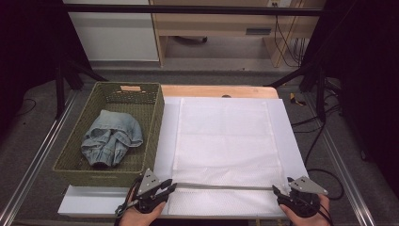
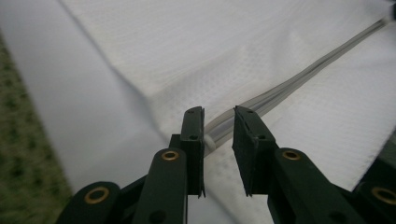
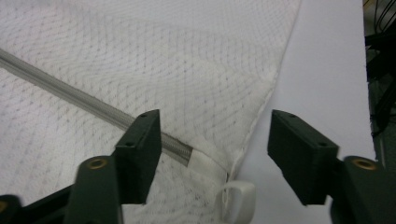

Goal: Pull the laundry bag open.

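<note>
Jaws of left gripper (image 2: 218, 135) parted slightly around zipper (image 2: 299, 77) end, not pressing it. Jaws of right gripper (image 3: 215, 149) spread wide over other zipper end, holding nothing. Mesh bag (image 1: 225, 141) lay flat on surface (image 1: 291, 136), beside basket (image 1: 155, 127) with jeans (image 1: 112, 137).

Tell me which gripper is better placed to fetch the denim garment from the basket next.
Left. The left gripper sits beside the near corner of the basket that holds the denim garment. The right gripper would have to cross the whole mesh bag. Both look open and hold nothing.
</note>
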The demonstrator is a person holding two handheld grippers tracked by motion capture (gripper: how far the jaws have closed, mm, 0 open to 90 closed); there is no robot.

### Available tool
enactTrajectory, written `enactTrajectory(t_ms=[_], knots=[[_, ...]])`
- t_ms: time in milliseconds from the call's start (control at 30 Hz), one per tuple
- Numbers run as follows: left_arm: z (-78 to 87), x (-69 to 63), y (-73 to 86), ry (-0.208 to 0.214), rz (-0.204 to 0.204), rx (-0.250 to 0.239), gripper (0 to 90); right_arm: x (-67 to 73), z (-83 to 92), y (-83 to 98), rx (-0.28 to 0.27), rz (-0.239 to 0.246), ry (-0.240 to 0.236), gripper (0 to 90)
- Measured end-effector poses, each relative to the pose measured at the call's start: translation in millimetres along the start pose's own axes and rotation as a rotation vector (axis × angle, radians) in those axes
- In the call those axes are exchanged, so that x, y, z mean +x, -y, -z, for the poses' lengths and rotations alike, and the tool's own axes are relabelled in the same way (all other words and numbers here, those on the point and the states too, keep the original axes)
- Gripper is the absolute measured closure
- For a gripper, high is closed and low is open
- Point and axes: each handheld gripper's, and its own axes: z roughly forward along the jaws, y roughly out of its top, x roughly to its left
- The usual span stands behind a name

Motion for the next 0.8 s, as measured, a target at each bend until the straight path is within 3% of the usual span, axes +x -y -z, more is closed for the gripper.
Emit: enactTrajectory(t_ms=[67,300,533,800], knots=[[-3.6,-2.1,-0.9,0.019,-0.002,-0.025,65.4,3.0,-1.3,-3.2,-0.007,0.010,0.016,27.8],[-6.5,-3.2,-7.7,0.012,0.003,-0.118,36.4,6.1,-1.9,-10.7,-0.040,0.020,0.045,10.9],[-8.7,-4.6,-8.2,0.025,0.000,-0.128,28.0,2.1,-4.1,-10.8,-0.061,0.018,0.073,7.1],[-11.6,-7.3,-8.3,0.024,-0.001,-0.130,15.5,0.1,-4.5,-11.1,-0.067,-0.002,0.066,6.4]])
